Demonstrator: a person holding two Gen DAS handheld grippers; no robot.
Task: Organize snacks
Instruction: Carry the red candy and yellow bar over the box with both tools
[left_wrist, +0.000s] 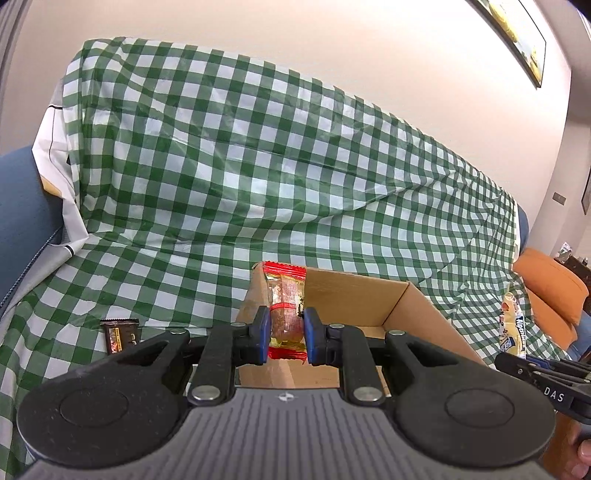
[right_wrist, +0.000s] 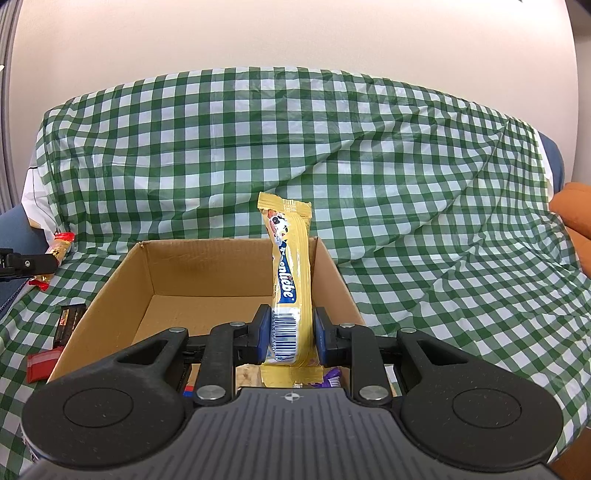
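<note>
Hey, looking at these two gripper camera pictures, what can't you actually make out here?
- Near part of the cardboard box floor: right wrist view, hidden behind the right hand-held gripper and its yellow snack bar.
- Purple wrapper: same view, only a sliver shows.
- Dark snack packet: left wrist view, lower part covered by the left hand-held gripper, print too small.
- Red-ended snack: label unreadable.
- What lies under the checked cloth: covered.
</note>
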